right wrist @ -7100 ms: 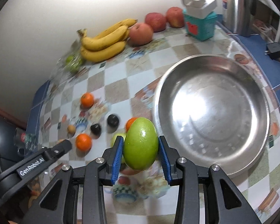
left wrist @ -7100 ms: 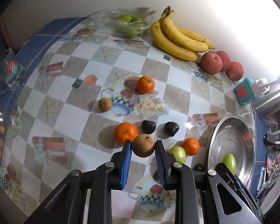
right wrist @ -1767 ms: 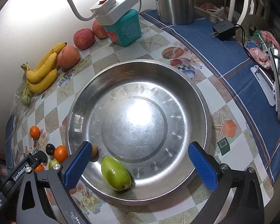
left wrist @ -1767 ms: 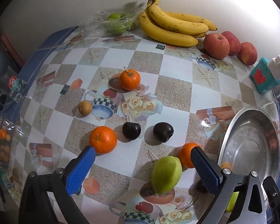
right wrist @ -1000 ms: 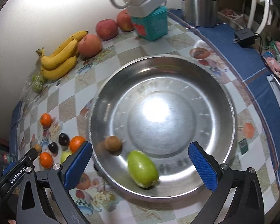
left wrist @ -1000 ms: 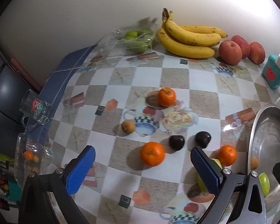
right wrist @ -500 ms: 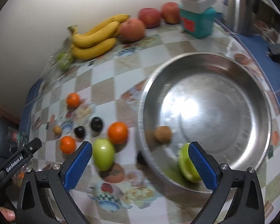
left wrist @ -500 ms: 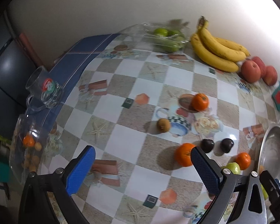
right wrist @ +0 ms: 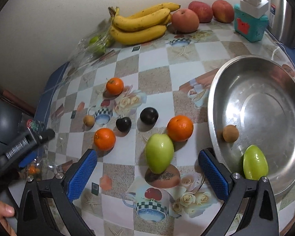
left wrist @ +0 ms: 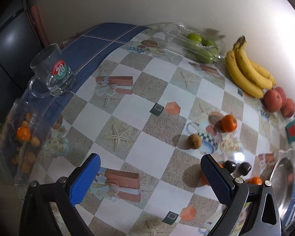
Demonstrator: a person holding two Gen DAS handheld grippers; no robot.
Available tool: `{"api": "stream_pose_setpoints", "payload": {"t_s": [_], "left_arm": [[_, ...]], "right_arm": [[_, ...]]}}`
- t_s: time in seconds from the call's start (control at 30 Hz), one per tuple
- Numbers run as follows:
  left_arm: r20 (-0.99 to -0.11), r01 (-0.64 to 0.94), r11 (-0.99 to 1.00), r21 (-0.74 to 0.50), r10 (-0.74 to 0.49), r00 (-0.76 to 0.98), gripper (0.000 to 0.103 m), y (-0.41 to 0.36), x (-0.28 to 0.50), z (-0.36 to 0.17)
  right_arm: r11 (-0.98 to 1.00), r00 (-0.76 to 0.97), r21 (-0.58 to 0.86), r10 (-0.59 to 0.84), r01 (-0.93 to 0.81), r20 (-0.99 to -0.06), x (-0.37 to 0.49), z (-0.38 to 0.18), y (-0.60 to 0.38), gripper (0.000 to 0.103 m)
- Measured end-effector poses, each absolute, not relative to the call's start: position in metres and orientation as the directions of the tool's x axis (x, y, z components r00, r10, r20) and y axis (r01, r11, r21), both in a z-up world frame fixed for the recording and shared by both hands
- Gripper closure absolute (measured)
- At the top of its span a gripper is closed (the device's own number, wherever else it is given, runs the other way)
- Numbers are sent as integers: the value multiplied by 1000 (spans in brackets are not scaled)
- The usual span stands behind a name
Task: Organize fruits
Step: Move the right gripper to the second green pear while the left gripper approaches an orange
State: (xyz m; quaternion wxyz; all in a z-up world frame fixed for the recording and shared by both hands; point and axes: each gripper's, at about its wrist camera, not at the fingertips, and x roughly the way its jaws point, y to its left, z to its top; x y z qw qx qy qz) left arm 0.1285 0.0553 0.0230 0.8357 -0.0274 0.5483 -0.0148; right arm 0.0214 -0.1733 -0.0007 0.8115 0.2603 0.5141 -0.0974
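Observation:
A steel bowl [right wrist: 269,78] at the right holds a green fruit [right wrist: 255,165] and a small brown fruit [right wrist: 230,133]. On the table lie a second green fruit [right wrist: 159,153], oranges [right wrist: 180,128] [right wrist: 104,139] [right wrist: 114,86], two dark plums [right wrist: 149,116] [right wrist: 123,124] and a small brown fruit [right wrist: 88,120]. My right gripper [right wrist: 147,172] is open and empty, just above the green fruit on the table. My left gripper [left wrist: 150,172] is open and empty over bare tablecloth; the brown fruit [left wrist: 194,144] and an orange [left wrist: 228,123] lie ahead of it.
Bananas [right wrist: 141,24], three apples [right wrist: 184,20] and bagged green fruit [right wrist: 97,43] line the back wall. A teal box with a white plug [right wrist: 249,24] and a kettle [right wrist: 285,11] stand at the back right. A glass mug [left wrist: 56,71] and a clear box [left wrist: 21,137] sit at the left edge.
Both grippers have swung left, away from the bowl. The right one now frames the green fruit on the table; the left one is farther over the left part of the table.

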Motion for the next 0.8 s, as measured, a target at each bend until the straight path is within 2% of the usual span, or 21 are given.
{"api": "stream_pose_setpoints", "payload": {"t_s": [0.4, 0.67, 0.73, 0.8], "left_arm": [[-939, 151, 979, -136, -176, 295, 0, -5, 127, -2], [-949, 185, 970, -158, -201, 244, 2, -25, 128, -16], [-951, 186, 970, -158, -200, 237, 8, -27, 128, -19], [-952, 189, 968, -164, -205, 228, 11, -28, 128, -21]], "right_arm": [[811, 462, 304, 47, 500, -886, 13, -4, -193, 1], [826, 474, 308, 57, 472, -879, 16, -2, -189, 2], [821, 471, 304, 48, 484, -881, 14, -1, -193, 2], [815, 470, 299, 38, 496, -882, 12, -1, -196, 6]]}}
